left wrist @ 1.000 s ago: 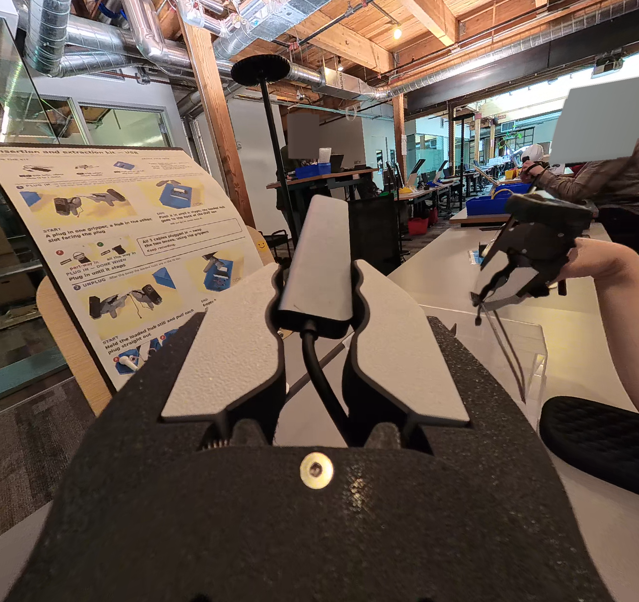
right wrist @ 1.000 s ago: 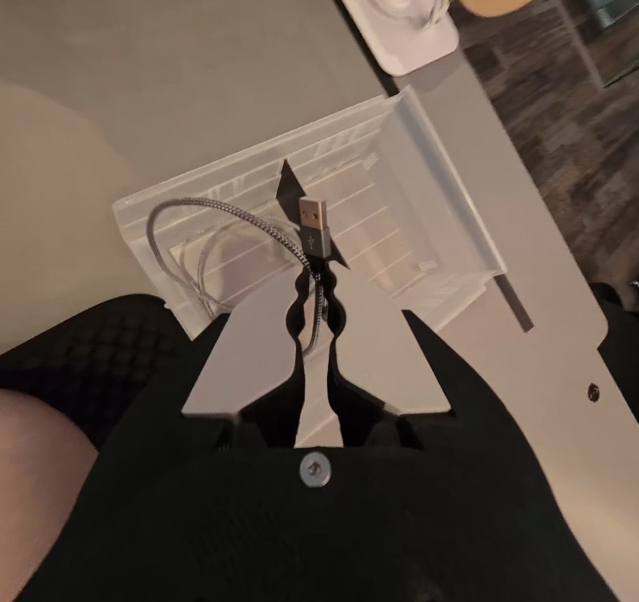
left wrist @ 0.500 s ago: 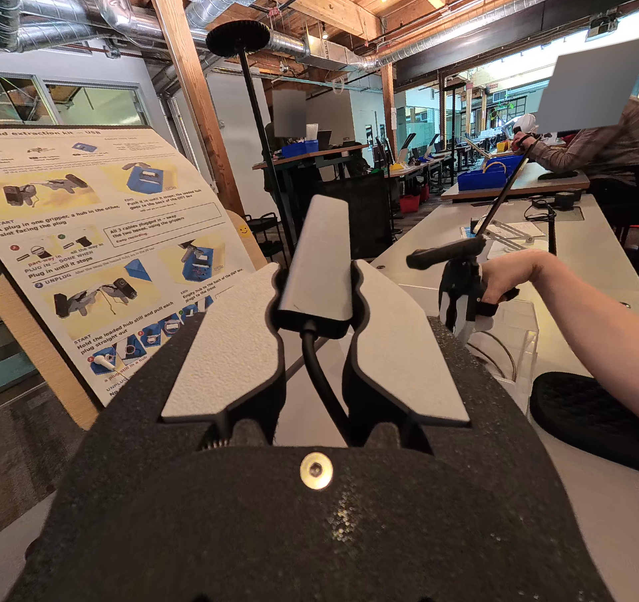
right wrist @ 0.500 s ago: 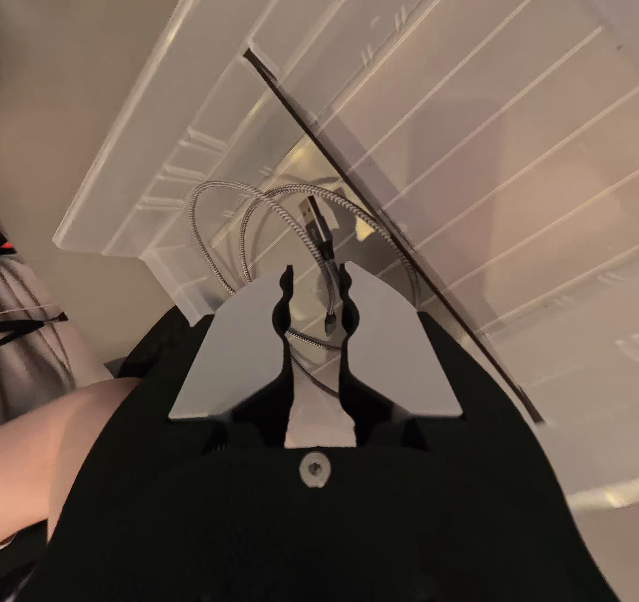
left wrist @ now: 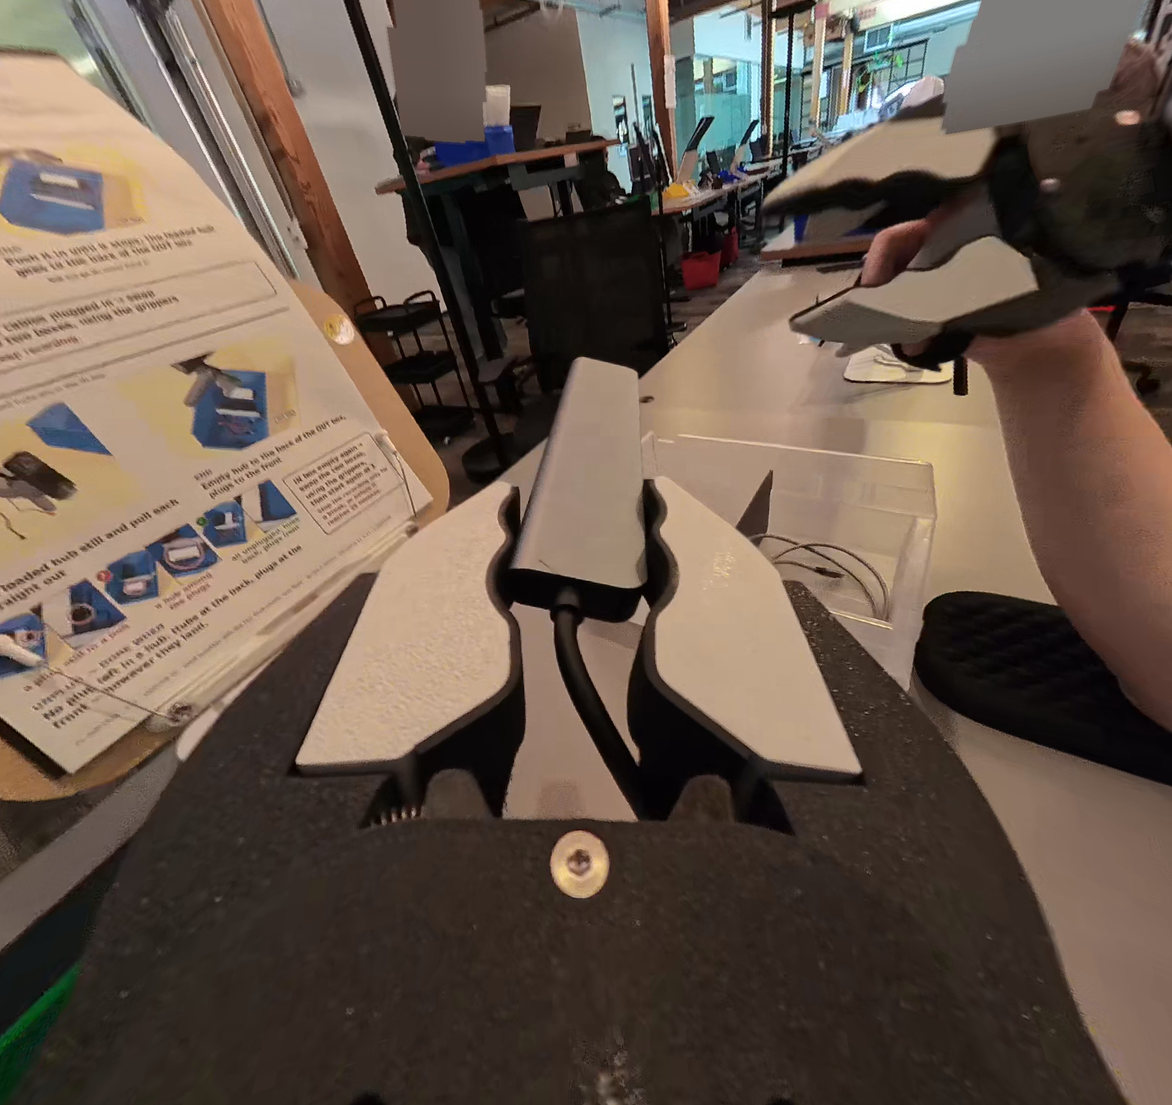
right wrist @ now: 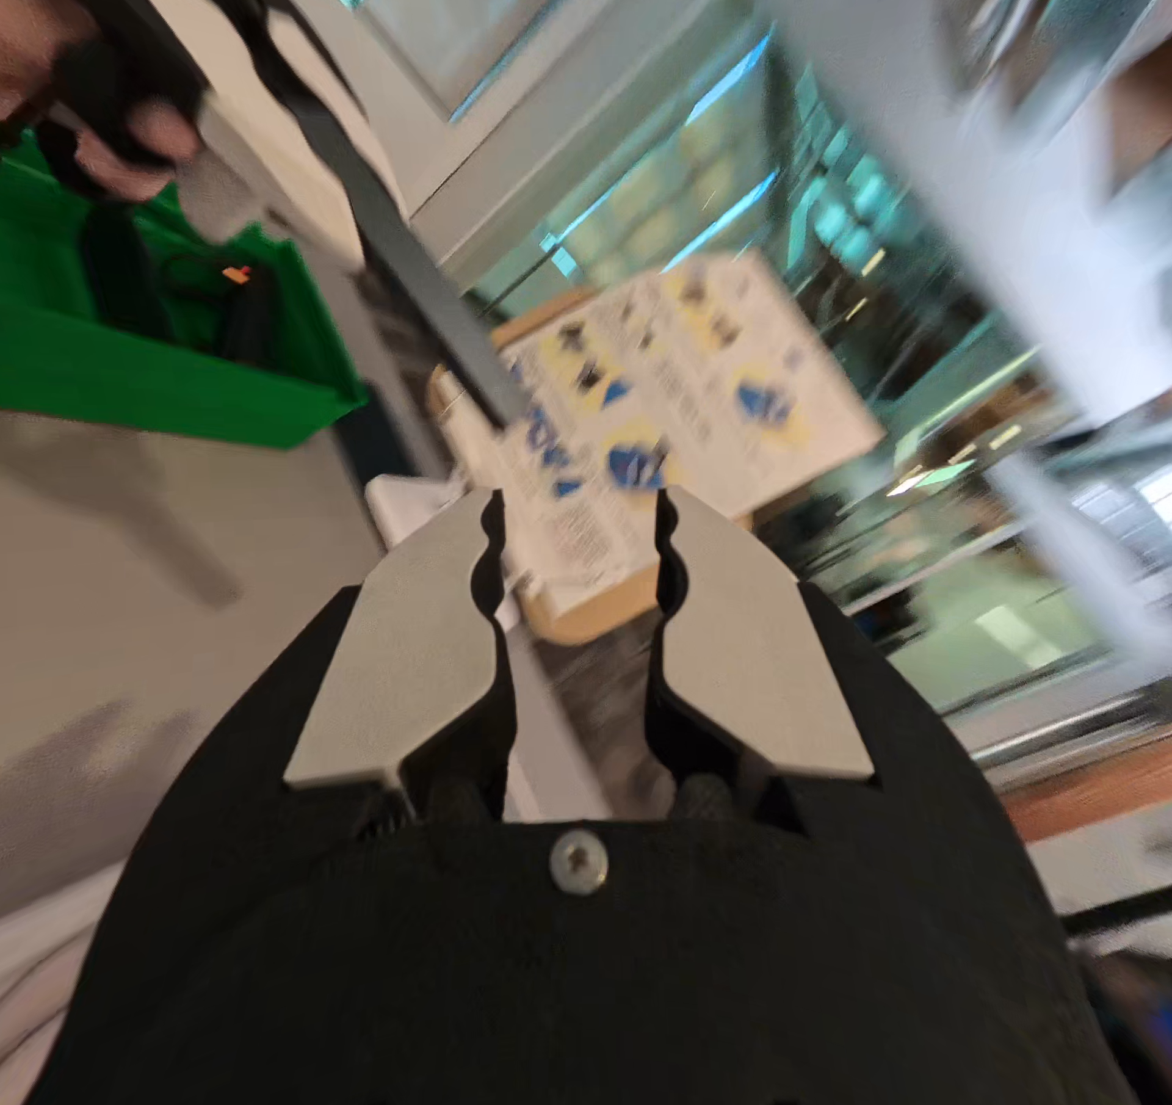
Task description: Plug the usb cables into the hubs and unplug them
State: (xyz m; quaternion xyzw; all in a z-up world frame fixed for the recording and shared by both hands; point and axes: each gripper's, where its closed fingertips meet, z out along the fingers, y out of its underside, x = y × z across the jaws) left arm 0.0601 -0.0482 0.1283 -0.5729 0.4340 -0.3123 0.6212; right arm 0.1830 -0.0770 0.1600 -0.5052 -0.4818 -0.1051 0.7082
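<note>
L gripper clamped on grey hub w/ black lead; R gripper fingers apart, empty; braided cable in clear bin near tabletop's right edge

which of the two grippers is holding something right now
The left gripper: its jaws are shut on the flat grey usb hub. The right gripper is raised with jaws open and nothing between them.
</note>
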